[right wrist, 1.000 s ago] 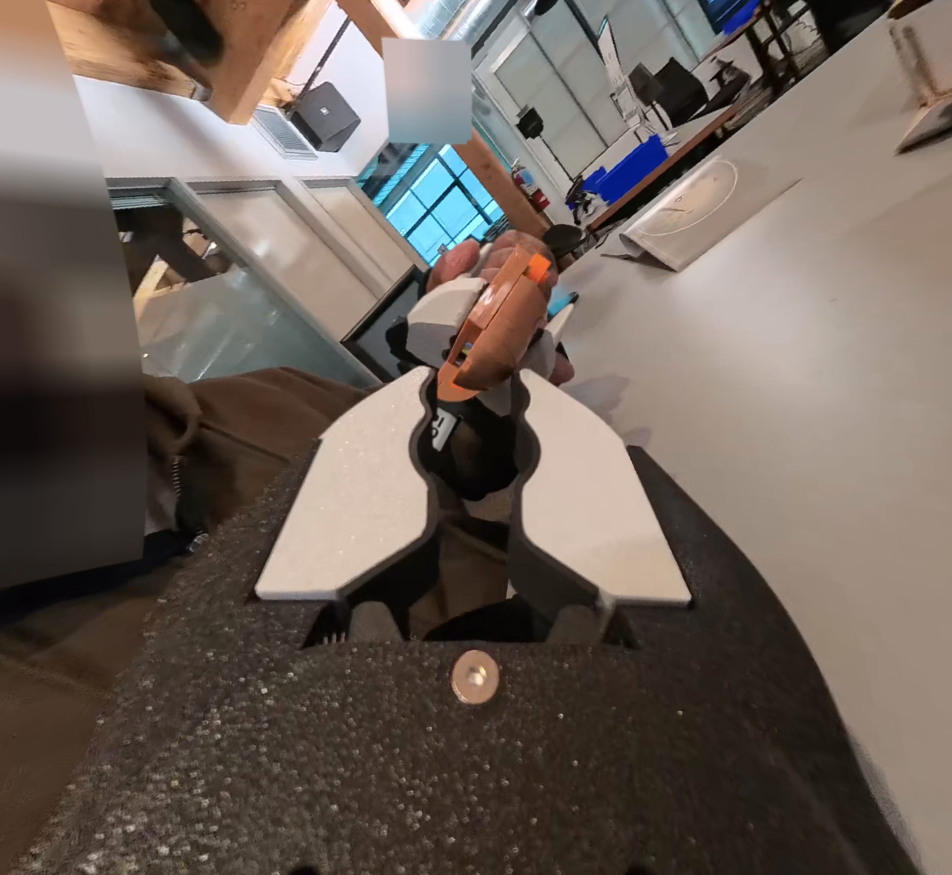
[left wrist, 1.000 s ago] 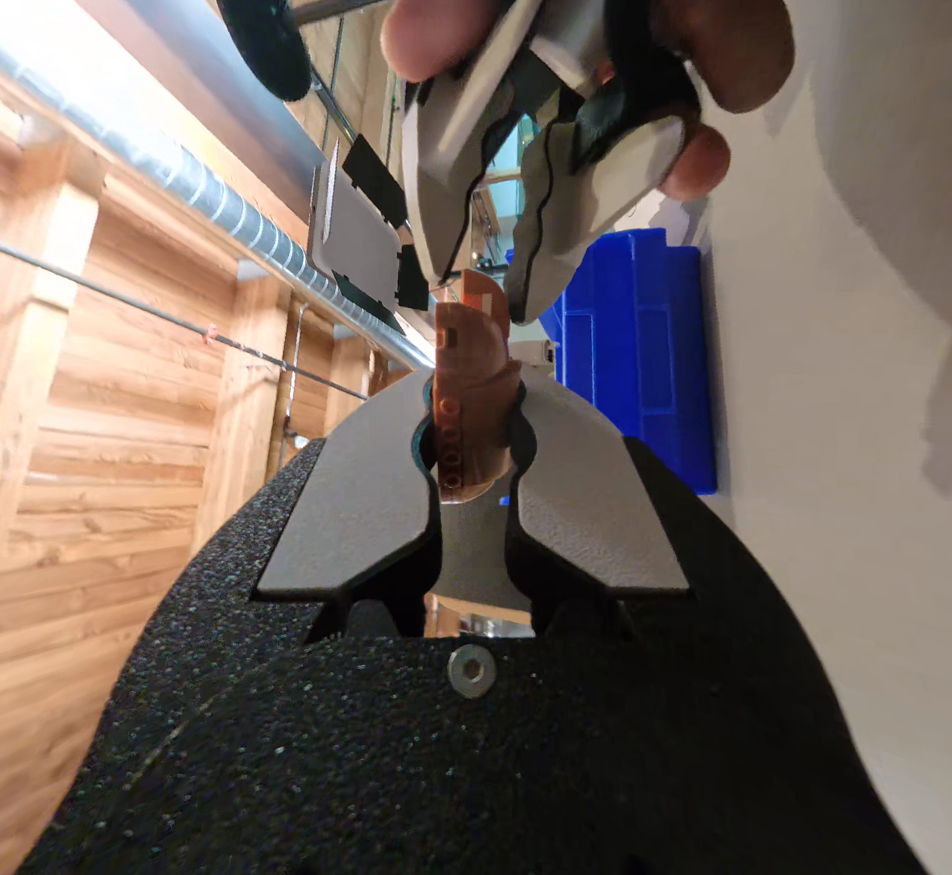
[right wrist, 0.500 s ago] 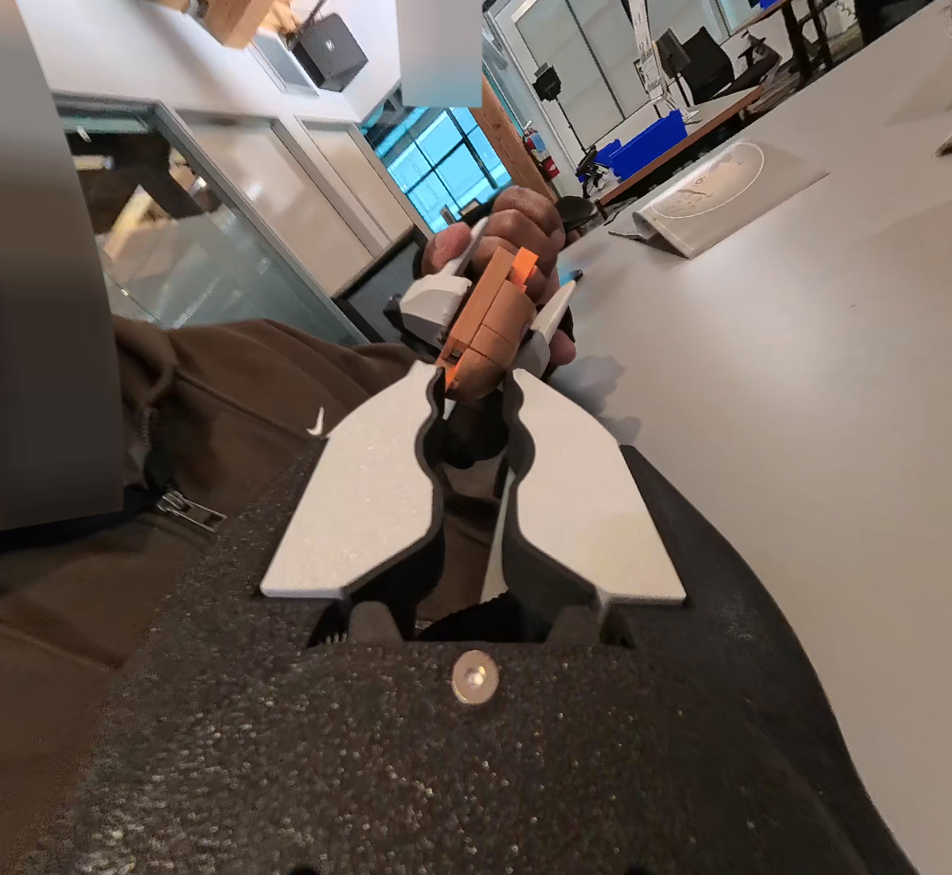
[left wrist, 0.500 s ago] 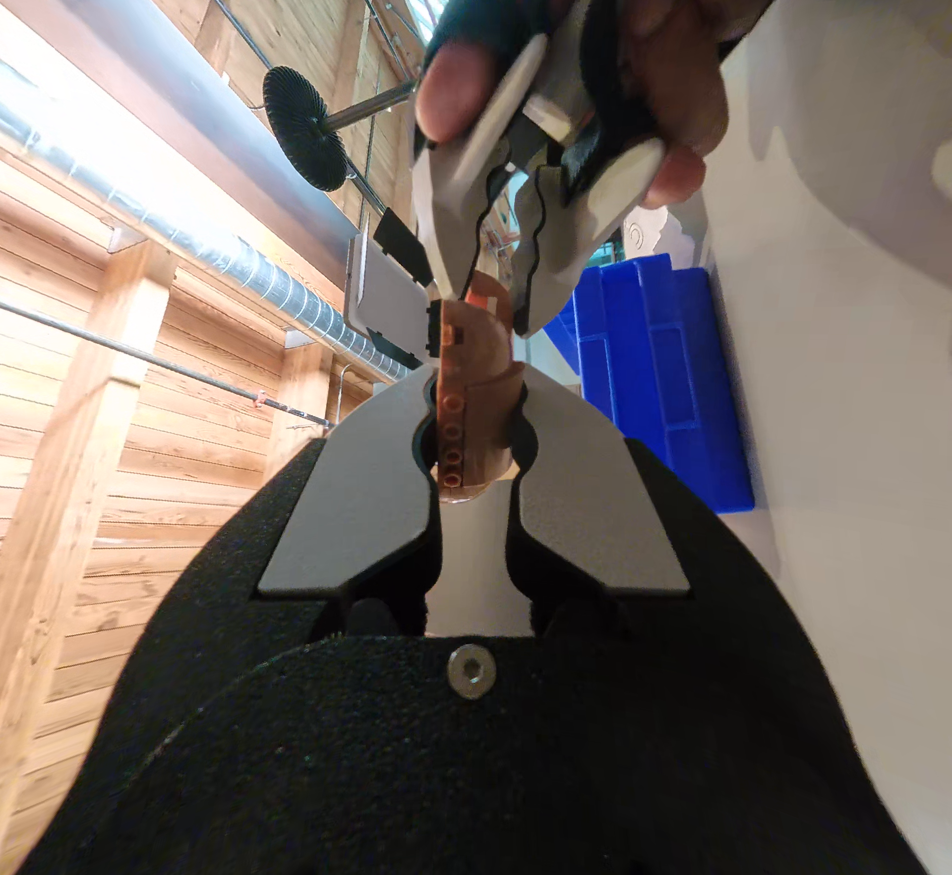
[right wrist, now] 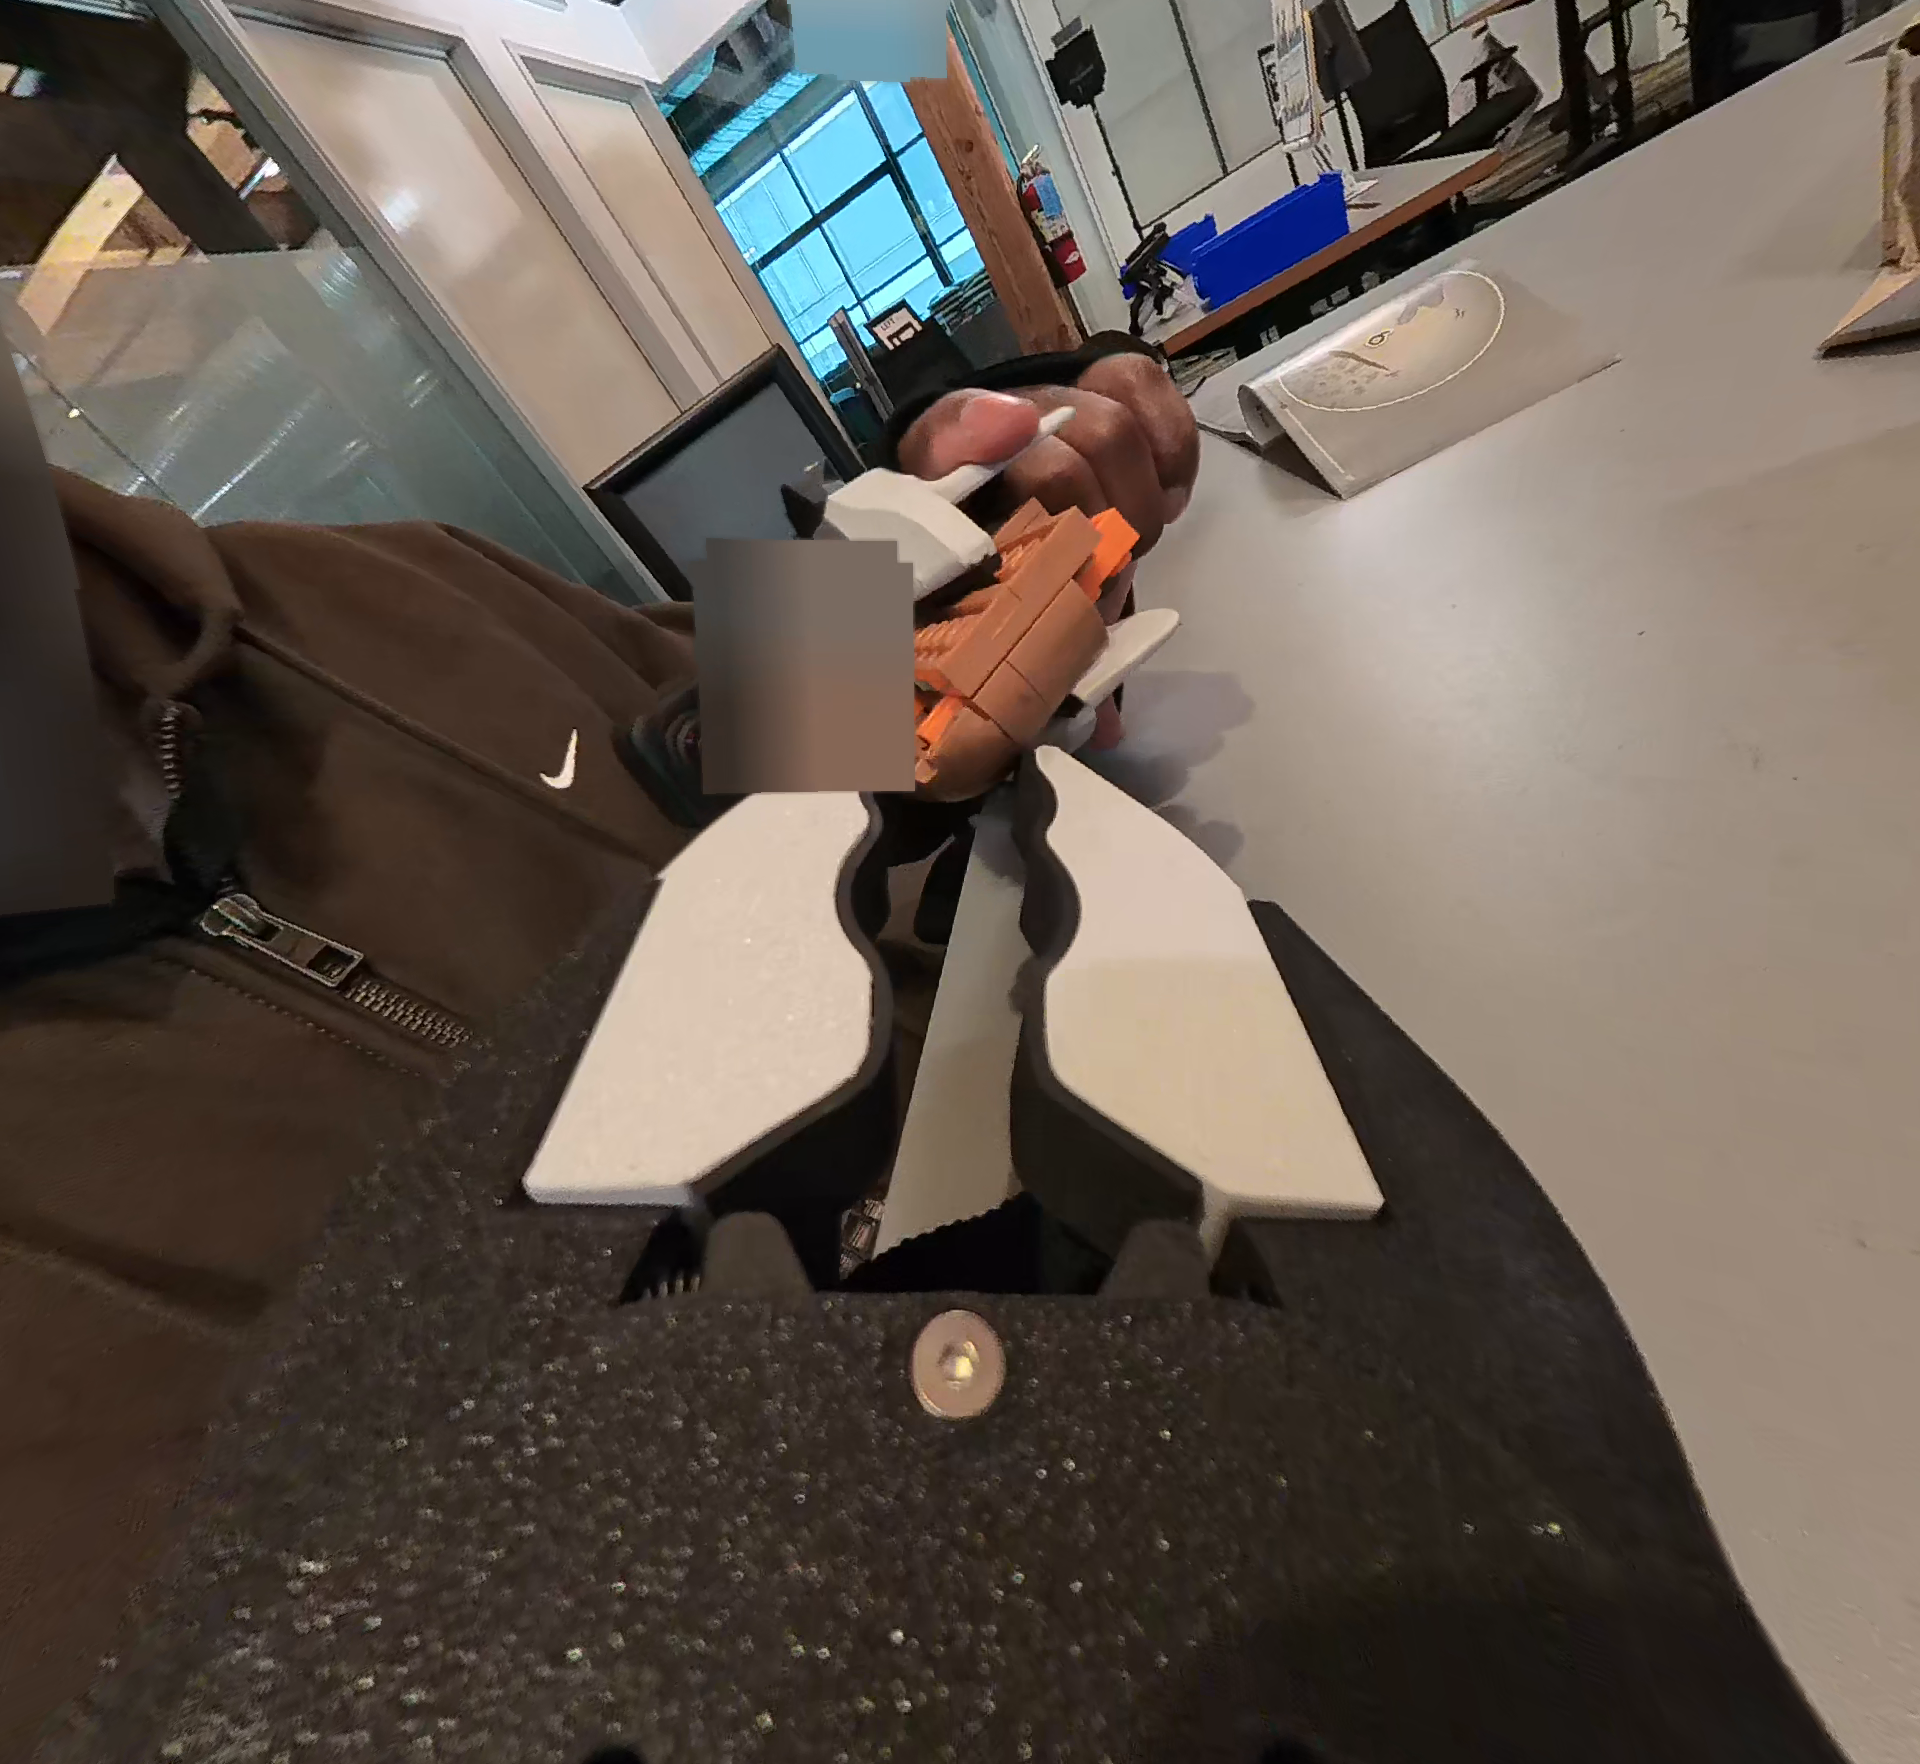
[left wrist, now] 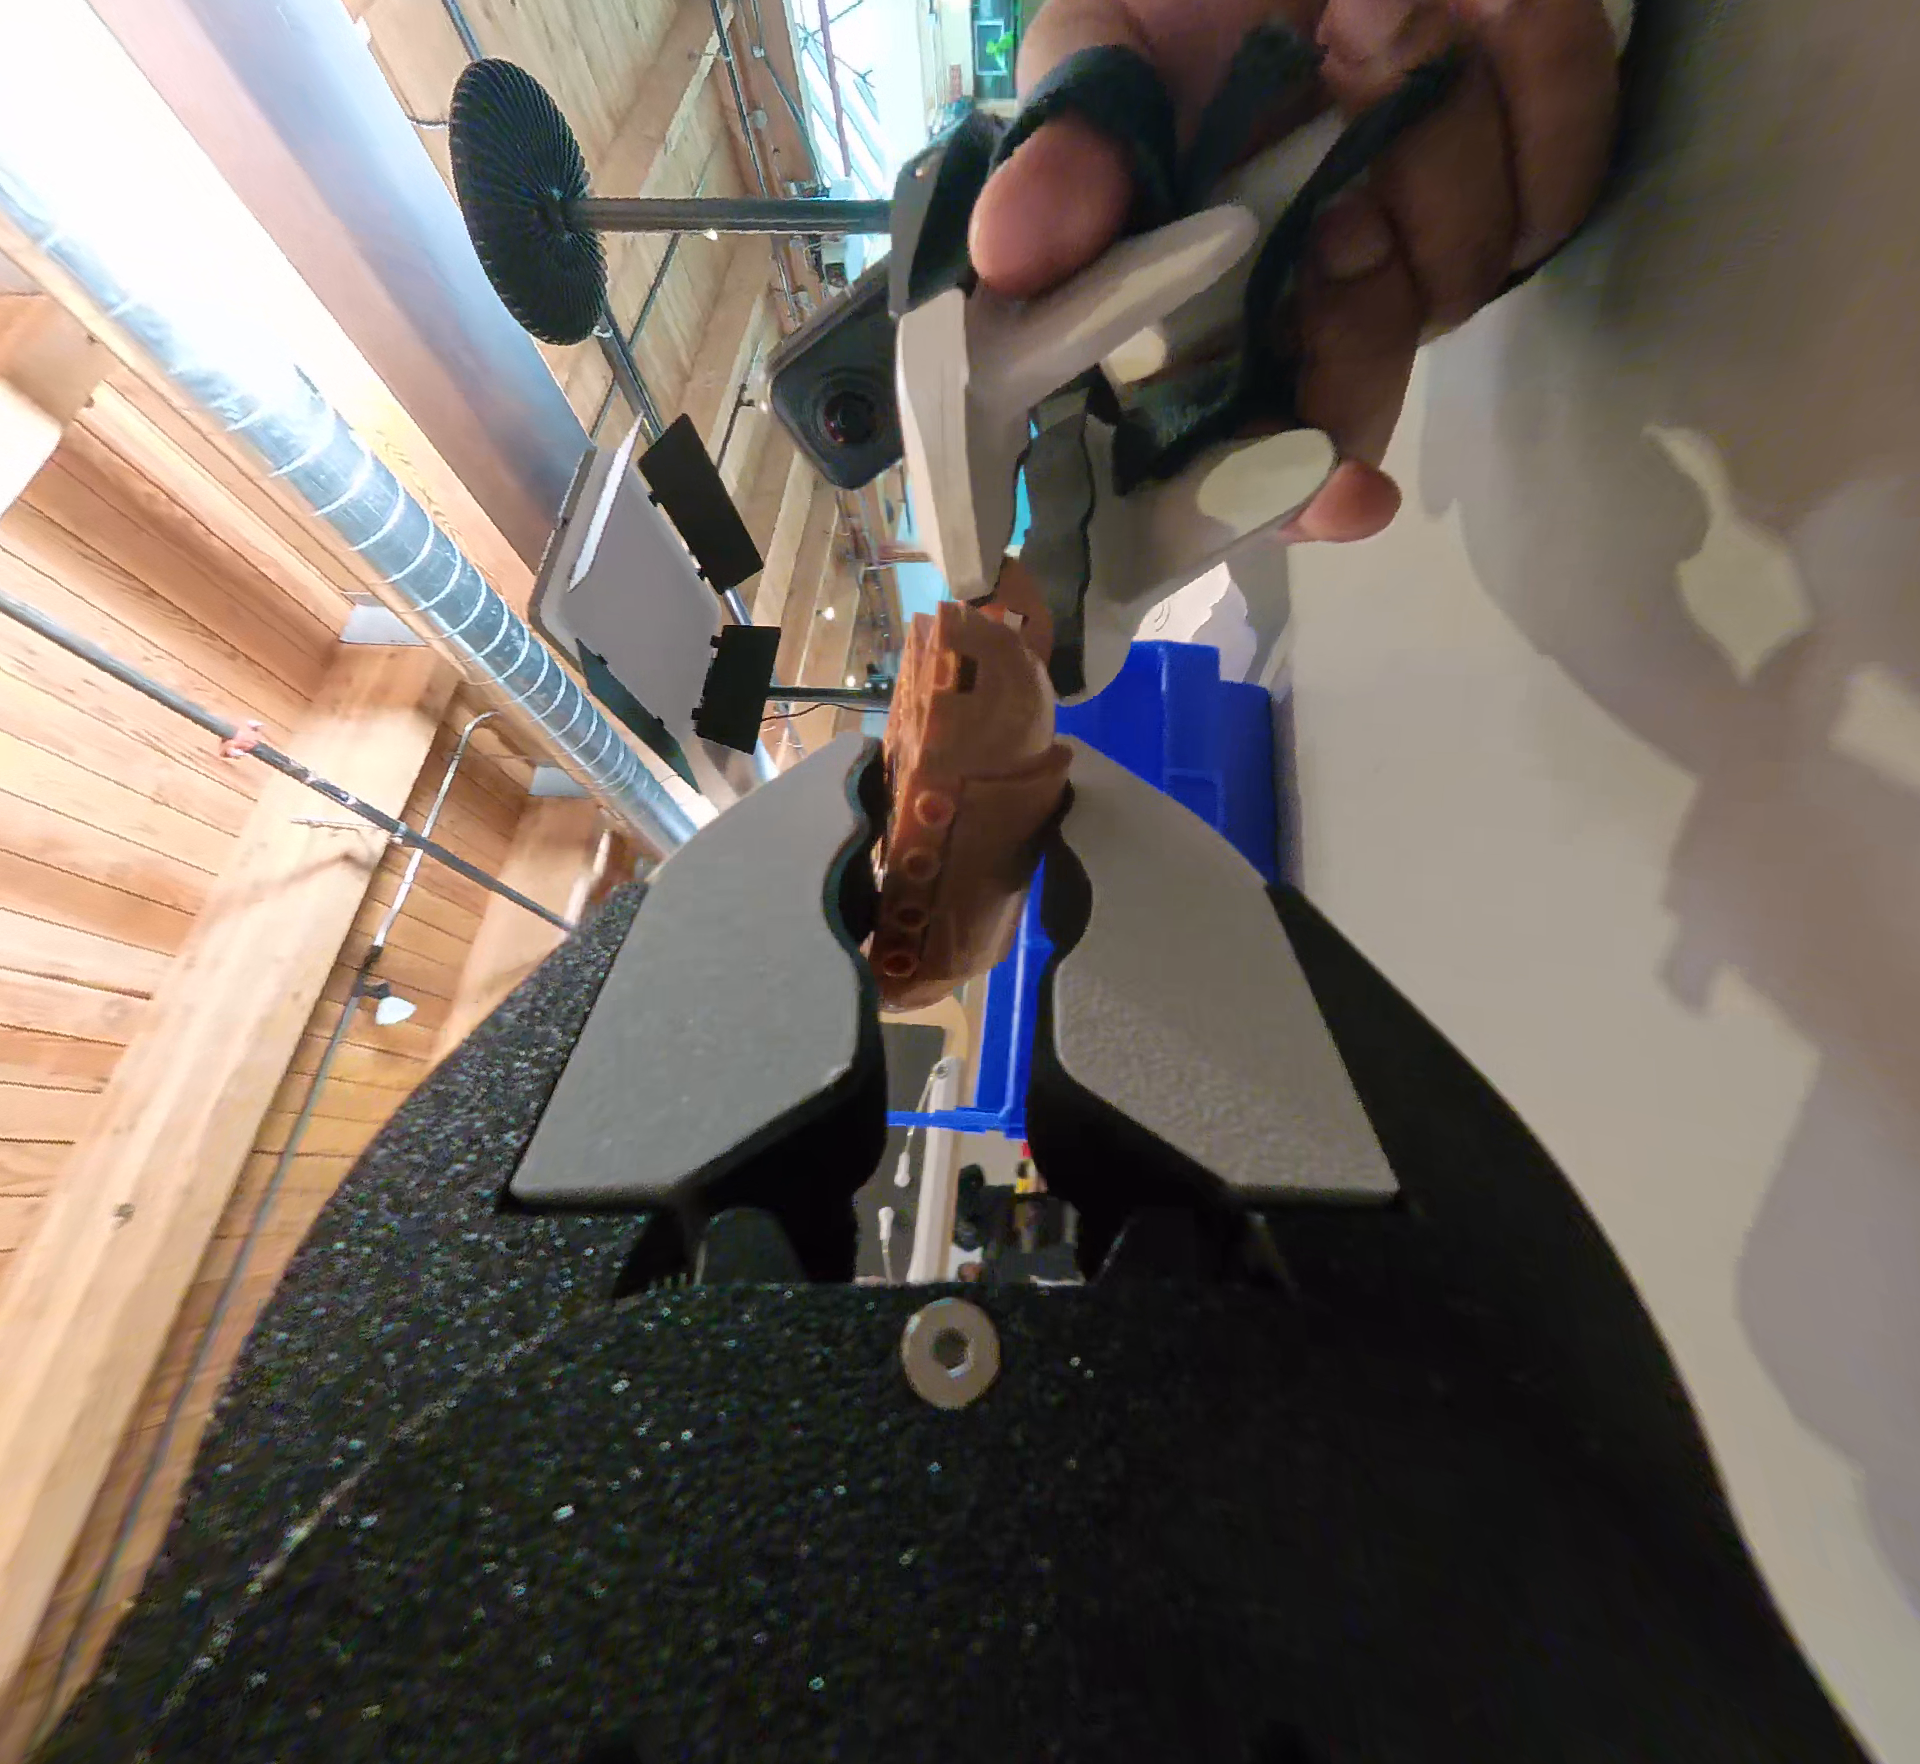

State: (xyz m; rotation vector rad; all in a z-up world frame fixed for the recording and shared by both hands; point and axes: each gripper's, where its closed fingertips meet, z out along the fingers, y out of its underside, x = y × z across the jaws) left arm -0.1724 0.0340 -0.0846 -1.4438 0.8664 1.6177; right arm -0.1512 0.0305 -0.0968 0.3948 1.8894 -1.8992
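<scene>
We are seeing the left claw (left wrist: 961, 841) clamping a small brown brick-built model (left wrist: 961, 779) between its two grey fingers, held up in the air beside the pale grey surface (left wrist: 1558, 987). The model's lower end is sitting between the fingertips, so part of it is hidden from us. The right claw (left wrist: 1023, 634) is reaching in from above, gripped by a hand (left wrist: 1299, 104); its fingers are parted a little, and its tips are meeting the top of the model, though we cannot tell whether they are gripping it. In the right wrist view the right claw (right wrist: 961, 779) is showing a narrow gap between its fingers, with the model (right wrist: 1023, 644) and its orange pieces just ahead of the tips. A blurred patch is covering the model's left side there. Behind it a blue bin (left wrist: 1174, 779) is lying on the surface, mostly blocked. A brown zipped jacket (right wrist: 364, 831) is filling the left, cut off by the frame.
</scene>
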